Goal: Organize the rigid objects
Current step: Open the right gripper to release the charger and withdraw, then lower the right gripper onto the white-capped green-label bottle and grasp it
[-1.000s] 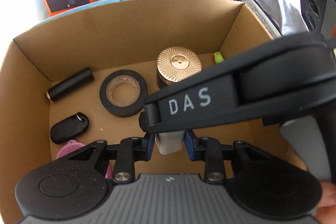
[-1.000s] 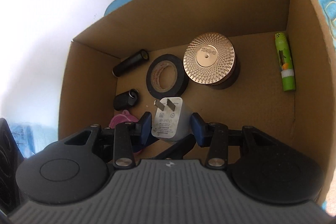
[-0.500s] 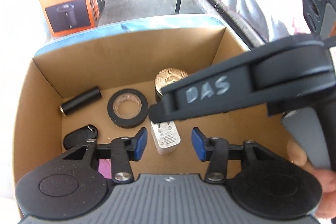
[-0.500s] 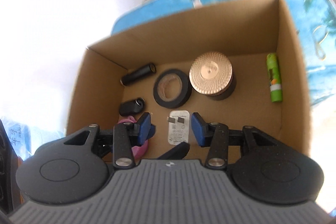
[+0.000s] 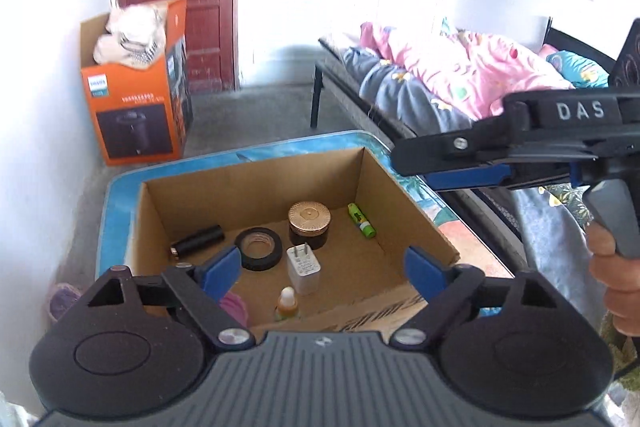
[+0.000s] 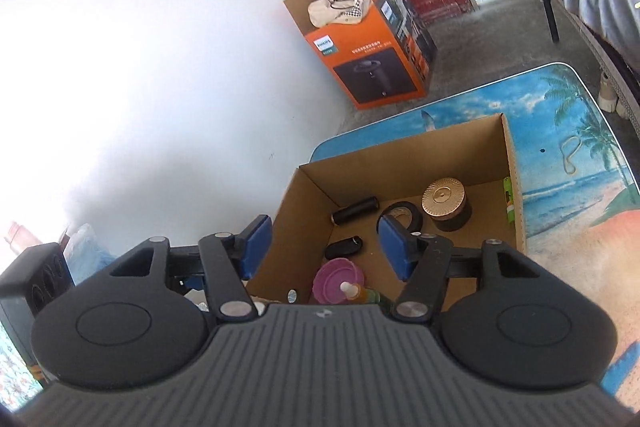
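My left wrist camera looks down and forward over my fingers into the cardboard box (image 5: 256, 187). My right one looks in from above its left wall; both share the box's contents.

Your left gripper (image 5: 324, 269) has its blue fingers (image 5: 221, 267) spread wide apart, and nothing is between them. Your right gripper (image 6: 325, 247) is also open, with its fingers (image 6: 394, 247) apart and empty. In the left wrist view, the right gripper comes in from the right side, held level and pointing to the left. Your right hand (image 5: 614, 283) is wrapped around its grey handle from below.
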Motion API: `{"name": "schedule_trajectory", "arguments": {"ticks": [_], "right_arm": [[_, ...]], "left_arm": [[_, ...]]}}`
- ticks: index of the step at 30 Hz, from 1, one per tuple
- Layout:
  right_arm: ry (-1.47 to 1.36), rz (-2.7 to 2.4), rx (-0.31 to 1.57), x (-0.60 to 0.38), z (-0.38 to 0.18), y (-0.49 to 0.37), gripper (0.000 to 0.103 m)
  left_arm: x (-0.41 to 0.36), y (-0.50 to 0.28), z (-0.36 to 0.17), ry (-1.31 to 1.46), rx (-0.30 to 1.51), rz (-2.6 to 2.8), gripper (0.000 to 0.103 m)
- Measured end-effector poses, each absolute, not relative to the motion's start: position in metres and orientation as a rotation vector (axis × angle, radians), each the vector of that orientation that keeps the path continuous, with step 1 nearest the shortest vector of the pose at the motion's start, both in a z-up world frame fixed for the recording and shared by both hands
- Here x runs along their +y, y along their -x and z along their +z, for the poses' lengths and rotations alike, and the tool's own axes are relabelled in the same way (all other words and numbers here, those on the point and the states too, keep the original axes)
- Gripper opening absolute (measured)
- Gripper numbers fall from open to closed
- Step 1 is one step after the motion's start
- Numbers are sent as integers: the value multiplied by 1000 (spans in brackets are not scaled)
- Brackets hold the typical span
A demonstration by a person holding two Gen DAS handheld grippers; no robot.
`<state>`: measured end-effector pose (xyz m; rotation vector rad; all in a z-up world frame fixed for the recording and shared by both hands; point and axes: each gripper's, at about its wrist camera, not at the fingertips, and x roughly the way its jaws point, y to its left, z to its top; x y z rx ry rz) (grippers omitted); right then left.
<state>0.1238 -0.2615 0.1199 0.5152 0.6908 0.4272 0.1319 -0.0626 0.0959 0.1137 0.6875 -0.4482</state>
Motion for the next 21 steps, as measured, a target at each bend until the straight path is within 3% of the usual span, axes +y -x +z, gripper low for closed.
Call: {"name": "schedule_trajectory", "arguments": {"ticks": [5,11,21], "right_arm": [[-507,440,653,-245,110,-80,76],[-585,495,693,-216,74,-66,77],[-619,562,852,-143,28,-104,77]], "left_arm": [[-32,-96,100,-96,649,-400,94],[-4,-73,89,-135,600,-296,97],[16,-95,25,-146,701,-195,96]]}}
